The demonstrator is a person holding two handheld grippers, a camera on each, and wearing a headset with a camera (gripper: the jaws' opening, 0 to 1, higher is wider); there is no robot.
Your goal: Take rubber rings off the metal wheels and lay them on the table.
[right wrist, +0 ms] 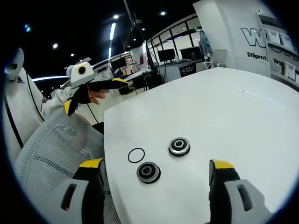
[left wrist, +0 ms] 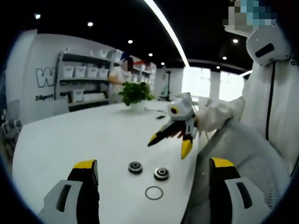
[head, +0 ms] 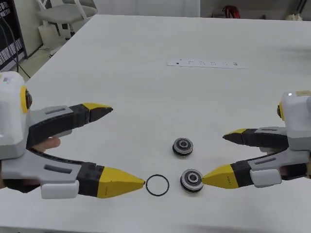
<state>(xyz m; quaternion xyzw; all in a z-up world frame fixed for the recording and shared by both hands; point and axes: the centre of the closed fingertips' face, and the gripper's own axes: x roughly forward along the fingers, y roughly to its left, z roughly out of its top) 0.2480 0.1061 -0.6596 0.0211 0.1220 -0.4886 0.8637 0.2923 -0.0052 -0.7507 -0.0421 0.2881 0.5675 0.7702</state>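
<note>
Two small metal wheels lie on the white table (head: 146, 82), one farther (head: 182, 146) and one nearer (head: 192, 179). The nearer wheel has a dark outer band; the farther one shows a lighter rim. A loose black rubber ring (head: 157, 185) lies flat just left of the nearer wheel. My left gripper (head: 127, 146) is open, its lower tip close to the ring. My right gripper (head: 214, 158) is open too, its lower tip almost at the nearer wheel. The left gripper view has the wheels (left wrist: 135, 167) (left wrist: 161, 174) and ring (left wrist: 154, 192). The right gripper view has them too (right wrist: 179, 146) (right wrist: 148, 172) (right wrist: 136, 155).
A thin white labelled strip (head: 203, 63) lies farther back on the table. A chair (head: 63, 12) stands past the far left corner. The table's near edge runs just below the ring. A potted plant (left wrist: 135, 93) stands at the table's other end.
</note>
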